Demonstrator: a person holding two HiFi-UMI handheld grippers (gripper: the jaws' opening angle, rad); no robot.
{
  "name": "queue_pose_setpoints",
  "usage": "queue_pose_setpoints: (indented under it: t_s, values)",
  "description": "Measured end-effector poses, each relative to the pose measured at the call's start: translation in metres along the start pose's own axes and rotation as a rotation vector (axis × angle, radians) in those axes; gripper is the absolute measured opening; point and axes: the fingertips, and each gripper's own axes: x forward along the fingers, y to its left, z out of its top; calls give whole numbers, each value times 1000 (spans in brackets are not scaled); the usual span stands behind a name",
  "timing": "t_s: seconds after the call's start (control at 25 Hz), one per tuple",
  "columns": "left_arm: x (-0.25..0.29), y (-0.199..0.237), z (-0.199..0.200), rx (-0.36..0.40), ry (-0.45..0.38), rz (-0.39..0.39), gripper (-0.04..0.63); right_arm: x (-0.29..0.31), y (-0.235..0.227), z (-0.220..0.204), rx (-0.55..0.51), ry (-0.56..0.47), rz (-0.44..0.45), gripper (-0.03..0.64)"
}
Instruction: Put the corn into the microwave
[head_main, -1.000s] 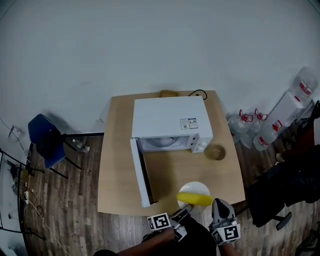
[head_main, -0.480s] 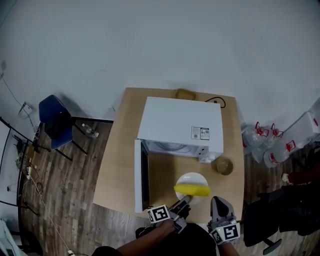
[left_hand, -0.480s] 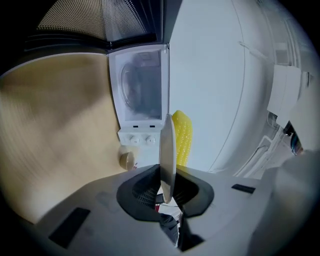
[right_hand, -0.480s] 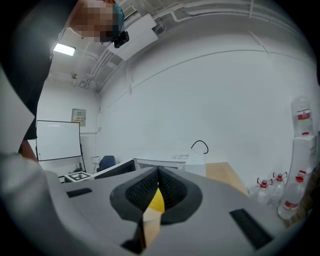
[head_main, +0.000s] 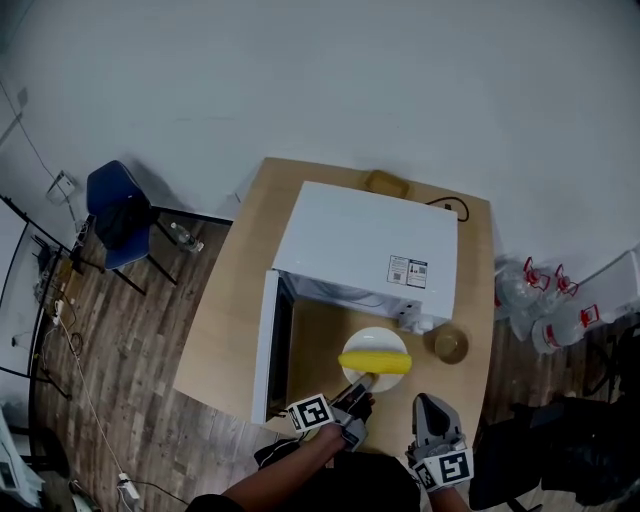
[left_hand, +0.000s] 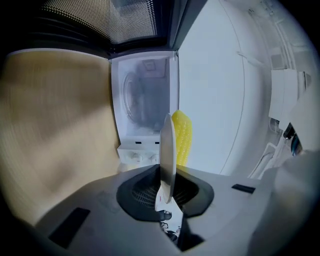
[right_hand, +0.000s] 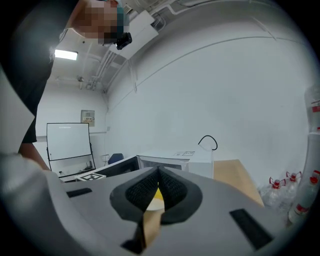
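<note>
Clearly, the corn (head_main: 375, 362) is not yet inside: it lies across a white plate (head_main: 375, 338) that hangs in the lower centre of the head view, just in front of the open mouth of the microwave (head_main: 365, 245). The left gripper (head_main: 362, 383) is closed narrow on the near rim of this plate. In the left gripper view the plate stands as a thin edge between the jaws, with the yellow cob on its right side. It seems the plate serves as a carrier, so that the corn itself needs no pinch. The door (head_main: 268, 345) is swung out toward the left of the frame, which leaves the way free. The left gripper points level, toward the cavity. The right gripper (head_main: 428, 405), at the lower right, has its jaws together on nothing and waits near the edge of the table (head_main: 225, 320).
</note>
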Motion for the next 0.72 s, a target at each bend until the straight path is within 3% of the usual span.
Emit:
queue_pose_setpoints:
  t_s: [0.32,0.72]
  values:
    - [27,15,40,-29,-117,6,34,43,-4,-6,78,-8,31,60]
    - [52,34,98,-25,-268,-42,34,103,-24,-33,92,10,14,60]
